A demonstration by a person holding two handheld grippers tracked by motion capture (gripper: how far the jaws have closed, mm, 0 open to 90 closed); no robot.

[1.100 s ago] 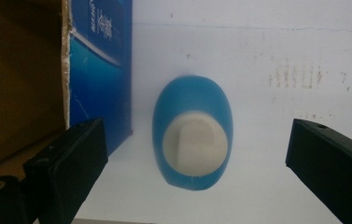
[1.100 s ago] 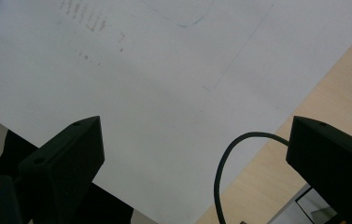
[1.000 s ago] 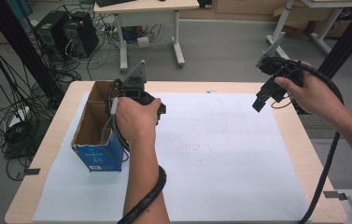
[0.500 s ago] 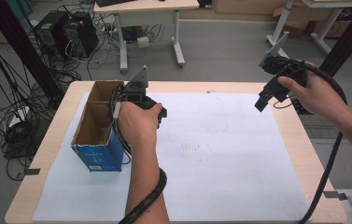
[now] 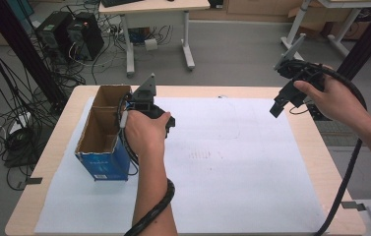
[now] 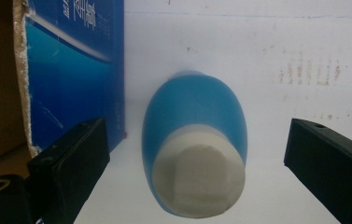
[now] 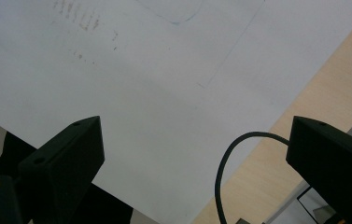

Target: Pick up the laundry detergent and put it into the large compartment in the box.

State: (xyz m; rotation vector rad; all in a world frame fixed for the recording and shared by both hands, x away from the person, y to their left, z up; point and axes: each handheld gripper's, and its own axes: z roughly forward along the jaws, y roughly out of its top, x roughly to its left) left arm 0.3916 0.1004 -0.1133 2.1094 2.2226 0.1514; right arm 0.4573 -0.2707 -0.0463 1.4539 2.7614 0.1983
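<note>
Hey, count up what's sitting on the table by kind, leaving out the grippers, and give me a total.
Cardboard box, blue outside, open top: 1
Blue bottle with a white cap, beside the box: 1
White paper sheet covering the table: 1
Total: 3

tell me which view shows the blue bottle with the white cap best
The left gripper view: the blue bottle stands beside the blue box, between the left tool's open jaws, seen cap-on. In the high view the hand covers that spot. The right gripper view shows a blue sliver at its top left corner, perhaps the bottle.
</note>
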